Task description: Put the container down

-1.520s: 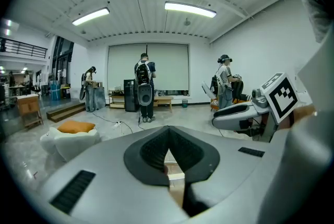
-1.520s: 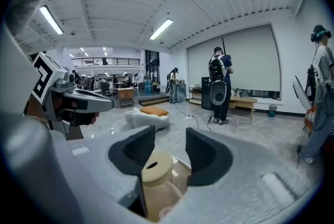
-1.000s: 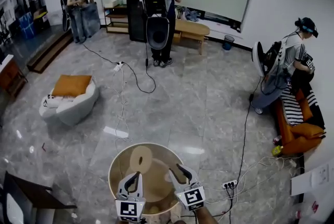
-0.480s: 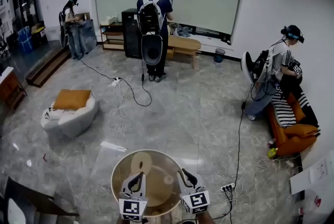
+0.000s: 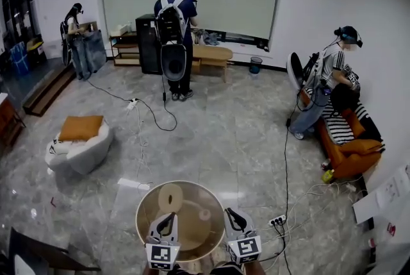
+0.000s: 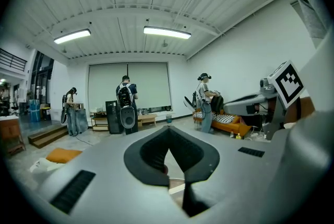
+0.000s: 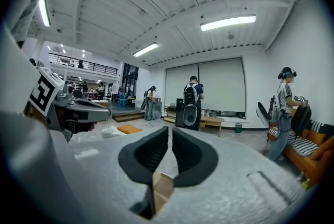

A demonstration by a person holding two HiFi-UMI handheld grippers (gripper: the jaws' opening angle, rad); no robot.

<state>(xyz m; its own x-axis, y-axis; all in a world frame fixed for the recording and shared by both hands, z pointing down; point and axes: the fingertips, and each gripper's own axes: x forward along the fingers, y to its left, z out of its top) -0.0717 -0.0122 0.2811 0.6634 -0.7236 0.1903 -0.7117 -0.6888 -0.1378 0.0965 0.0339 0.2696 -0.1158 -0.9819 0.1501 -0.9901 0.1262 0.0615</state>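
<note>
A round tan table [image 5: 148, 203] fills the lower middle of the head view. On it lie a pale disc with a dark centre [image 5: 170, 195] and a small pale cylinder [image 5: 205, 215]; which of them is the container I cannot tell. My left gripper [image 5: 165, 224] hangs over the table's near side, its jaws shut with the tips touching and nothing held [image 6: 168, 130]. My right gripper [image 5: 233, 220] is at the table's near right edge. Its jaws have just been closing, and only a thin slit with nothing in it is left between them [image 7: 170, 137].
A person with a backpack [image 5: 173, 30] stands at the far wall, another [image 5: 73, 27] at far left, a third [image 5: 333, 75] beside the orange sofa [image 5: 352, 155]. Cables [image 5: 144, 115] and a power strip [image 5: 277, 221] lie on the floor. A white beanbag [image 5: 80, 149] sits at left.
The right gripper's jaws have narrowed from wide open to a thin slit. Both grippers have drawn back towards the table's near edge, and the head view has lifted to show more of the room.
</note>
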